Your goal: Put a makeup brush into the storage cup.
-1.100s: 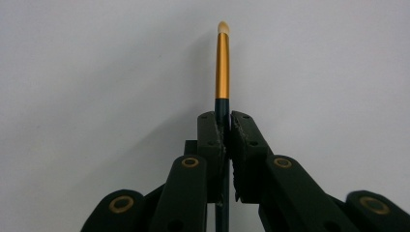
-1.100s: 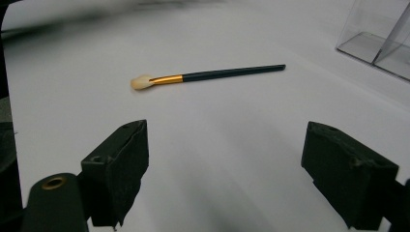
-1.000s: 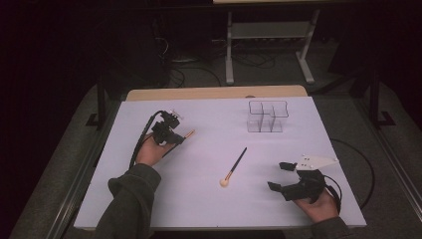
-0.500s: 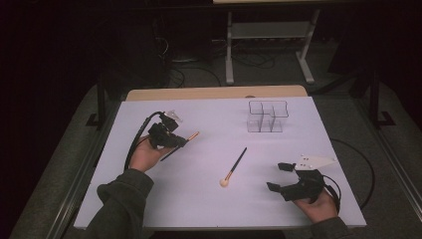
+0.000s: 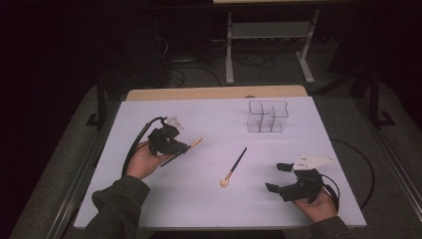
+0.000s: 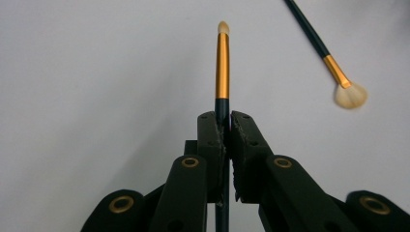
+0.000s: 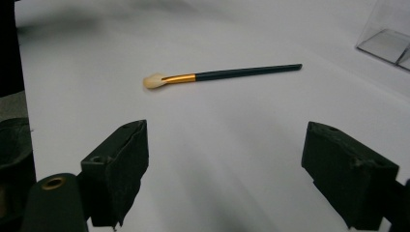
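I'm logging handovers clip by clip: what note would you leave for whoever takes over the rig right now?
Left claw: shut on the thin brush, held above the table, bristle end pointing away from the hand.
Right claw: open, holding nothing, resting at the table's near right.
Fan brush: lying mid-table, untouched.
Clear organizer: far right, looks empty.
Done: thin brush picked up.
Left, probably: put it in the organizer, then the fan brush.
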A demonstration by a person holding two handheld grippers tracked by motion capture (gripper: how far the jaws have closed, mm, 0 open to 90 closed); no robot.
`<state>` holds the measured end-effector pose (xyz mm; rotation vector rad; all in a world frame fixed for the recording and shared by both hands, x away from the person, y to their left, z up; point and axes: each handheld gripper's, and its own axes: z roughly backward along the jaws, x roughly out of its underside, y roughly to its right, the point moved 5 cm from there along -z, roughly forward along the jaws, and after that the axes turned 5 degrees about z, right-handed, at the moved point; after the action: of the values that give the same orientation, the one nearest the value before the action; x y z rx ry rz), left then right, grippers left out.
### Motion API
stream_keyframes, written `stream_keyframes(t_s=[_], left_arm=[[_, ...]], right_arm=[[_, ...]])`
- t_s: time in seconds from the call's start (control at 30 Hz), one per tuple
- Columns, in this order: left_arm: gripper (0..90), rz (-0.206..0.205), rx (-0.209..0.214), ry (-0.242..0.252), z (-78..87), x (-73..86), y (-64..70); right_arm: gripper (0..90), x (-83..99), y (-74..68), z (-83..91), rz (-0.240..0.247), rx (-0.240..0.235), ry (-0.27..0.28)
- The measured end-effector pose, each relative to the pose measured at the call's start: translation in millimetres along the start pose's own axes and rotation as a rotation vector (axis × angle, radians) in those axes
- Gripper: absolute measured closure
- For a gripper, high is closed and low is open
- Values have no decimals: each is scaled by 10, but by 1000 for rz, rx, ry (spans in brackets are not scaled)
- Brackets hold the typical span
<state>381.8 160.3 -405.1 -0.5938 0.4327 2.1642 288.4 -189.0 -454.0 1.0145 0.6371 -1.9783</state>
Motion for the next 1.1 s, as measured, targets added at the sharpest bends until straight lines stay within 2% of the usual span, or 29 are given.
stream_keyframes(t_s=[0.13, 0.23, 0.27, 0.37, 0.7, 0.87, 1.1], left_arm=[[831, -9, 14, 20, 49, 32, 74], [831, -1, 30, 44, 76, 55, 142], [831, -18, 33, 37, 97, 69, 150], [831, -15, 40, 60, 133, 83, 206], [831, -39, 78, 99, 202, 136, 357], [831, -61, 94, 124, 203, 156, 477], [831, -54, 119, 154, 187, 209, 529]], right_arm=[[148, -15, 0, -15, -6, -17, -18], [148, -32, -9, -14, 0, -26, -20], [149, -43, -14, -13, -4, -28, -21], [150, -84, -10, -2, -2, -39, -33], [153, -324, 11, 13, 5, -67, -25], [157, -459, -4, -29, 29, -80, -19], [164, -568, -47, -113, 46, -99, -22]])
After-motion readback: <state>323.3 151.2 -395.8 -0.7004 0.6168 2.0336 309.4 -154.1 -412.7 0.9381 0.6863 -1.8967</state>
